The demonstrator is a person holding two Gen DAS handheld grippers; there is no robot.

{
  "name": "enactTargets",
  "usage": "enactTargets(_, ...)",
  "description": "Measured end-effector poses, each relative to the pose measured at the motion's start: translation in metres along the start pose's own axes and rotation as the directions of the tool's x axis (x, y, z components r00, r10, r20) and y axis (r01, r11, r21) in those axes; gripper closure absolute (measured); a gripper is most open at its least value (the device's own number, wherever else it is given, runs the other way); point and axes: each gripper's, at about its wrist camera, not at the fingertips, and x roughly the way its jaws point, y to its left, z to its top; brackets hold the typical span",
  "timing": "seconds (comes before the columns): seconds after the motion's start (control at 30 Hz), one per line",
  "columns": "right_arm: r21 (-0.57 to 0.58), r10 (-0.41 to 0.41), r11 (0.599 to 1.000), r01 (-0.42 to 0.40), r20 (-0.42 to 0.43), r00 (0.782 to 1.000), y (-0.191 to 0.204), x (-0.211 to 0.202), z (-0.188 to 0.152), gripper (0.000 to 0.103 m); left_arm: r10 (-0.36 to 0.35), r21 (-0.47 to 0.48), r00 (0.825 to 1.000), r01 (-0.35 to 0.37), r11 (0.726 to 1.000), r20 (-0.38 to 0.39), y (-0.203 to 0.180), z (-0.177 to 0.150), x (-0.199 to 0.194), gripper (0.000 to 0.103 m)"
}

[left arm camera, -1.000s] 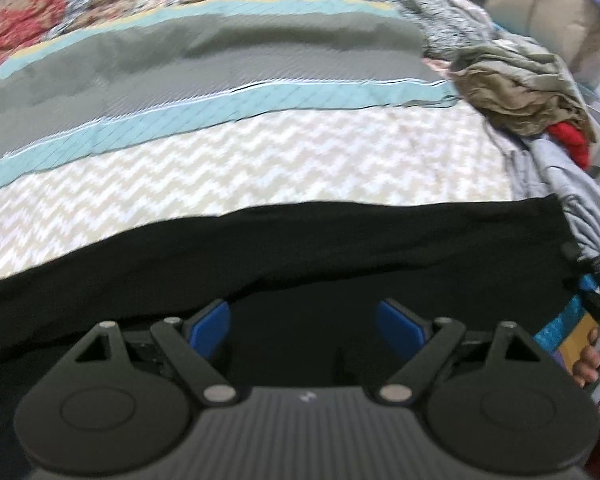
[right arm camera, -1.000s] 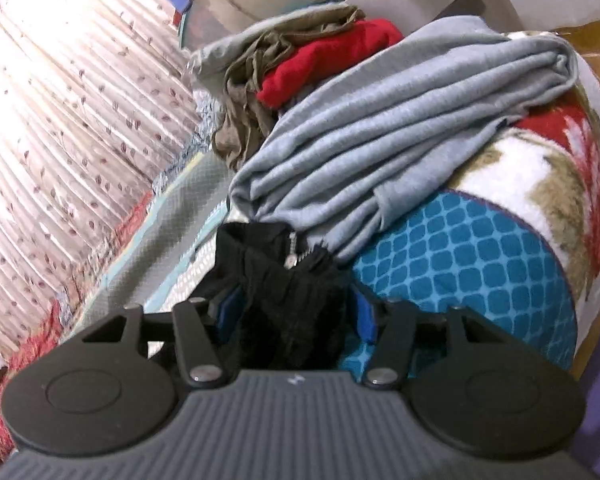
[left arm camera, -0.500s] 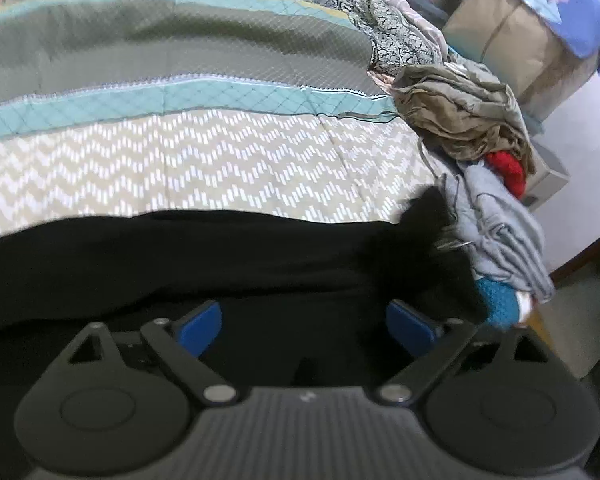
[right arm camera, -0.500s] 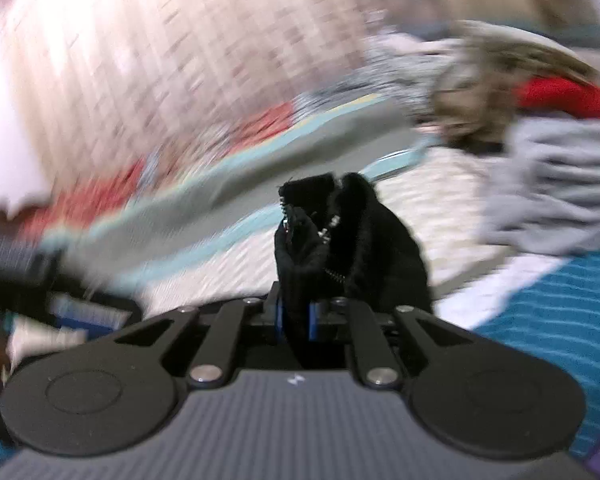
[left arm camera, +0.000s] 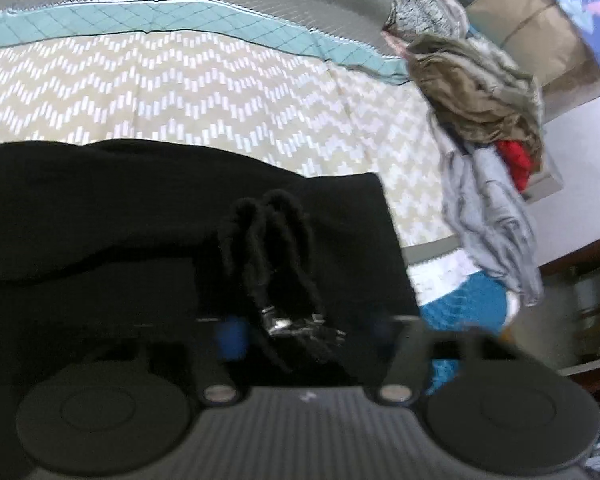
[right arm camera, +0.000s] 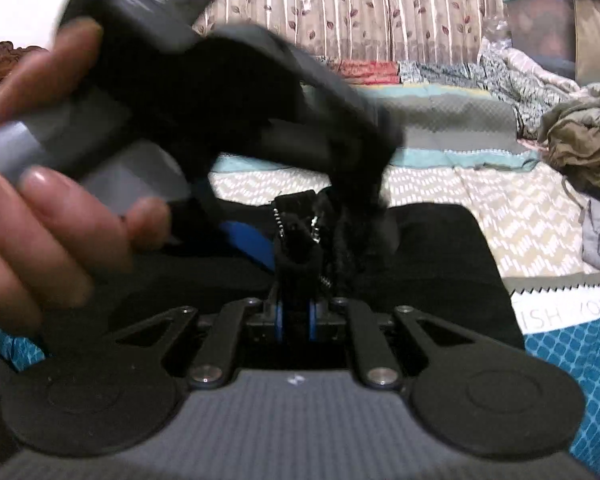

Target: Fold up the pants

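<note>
Right wrist view shows the right gripper (right arm camera: 296, 316) clamped on the black pants (right arm camera: 440, 264) zipper edge, while the left gripper (left arm camera: 300, 332) gapes open, so it should align edges before pinching.

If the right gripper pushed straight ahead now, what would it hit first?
Probably the left gripper, held right in front of the right gripper, which is shut on the black pants. Depth is unclear because of blur.

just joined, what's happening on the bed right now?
A person is folding black pants on a chevron-patterned bedspread. The right gripper is shut on the bunched zipper end of the pants and holds it next to the left gripper, which looks open around that bunch. A pile of clothes sits at the bed's edge.
</note>
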Motion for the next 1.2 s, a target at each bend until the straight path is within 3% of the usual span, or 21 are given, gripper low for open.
enactTargets(0.07, 0.007, 0.001, 1.0, -0.001, -0.008, 1.0, -0.004, 0.002, 0.0, 0.084, 0.006, -0.012, 1.0, -0.006, 1.0, 0.011, 0.004, 0.001, 0.0, 0.081)
enactTargets(0.2, 0.049, 0.033, 0.998, -0.033, -0.006, 0.999, -0.016, -0.002, -0.003, 0.078, 0.01, -0.009, 1.0, -0.01, 1.0, 0.024, 0.011, -0.003, -0.003, 0.082)
enactTargets(0.43, 0.007, 0.07, 0.997, -0.07, 0.029, 0.997, -0.009, -0.009, -0.001, 0.07, 0.008, -0.027, 0.998, -0.006, 1.0, 0.064, 0.024, -0.006, -0.02, 0.083)
enactTargets(0.53, -0.006, 0.071, 0.998, -0.07, 0.06, 0.996, -0.002, -0.013, 0.002, 0.058, 0.062, -0.058, 0.993, -0.056, 0.997, 0.104, 0.04, -0.003, -0.032, 0.083)
enactTargets(0.6, -0.002, 0.066, 0.998, -0.066, 0.069, 0.995, -0.002, -0.011, 0.002, 0.056, 0.099, -0.077, 0.99, -0.091, 0.993, 0.103, 0.053, 0.0, -0.037, 0.082)
enactTargets(0.67, 0.018, 0.056, 0.998, -0.057, 0.044, 0.997, -0.004, -0.004, 0.001, 0.056, 0.144, -0.099, 0.987, -0.137, 0.986, 0.067, 0.063, 0.002, -0.034, 0.07)
enactTargets(0.73, 0.05, 0.026, 0.998, -0.025, -0.029, 0.999, -0.008, 0.013, -0.002, 0.056, 0.206, -0.11, 0.978, -0.201, 0.973, 0.034, 0.07, -0.001, -0.028, 0.048)
enactTargets(0.8, 0.08, 0.007, 0.997, 0.006, -0.156, 0.988, -0.012, 0.034, -0.009, 0.056, 0.222, -0.112, 0.975, -0.219, 0.969, 0.022, 0.074, -0.006, -0.026, 0.046)
enactTargets(1.0, 0.126, 0.037, 0.992, -0.024, -0.101, 0.994, -0.016, 0.025, -0.003, 0.056, 0.192, -0.107, 0.979, -0.185, 0.977, 0.065, 0.084, -0.021, -0.063, 0.045)
enactTargets(1.2, 0.128, 0.092, 0.988, -0.084, -0.06, 0.994, 0.003, 0.016, -0.004, 0.056, 0.147, -0.161, 0.979, -0.124, 0.979, 0.14, 0.121, -0.061, -0.125, 0.045)
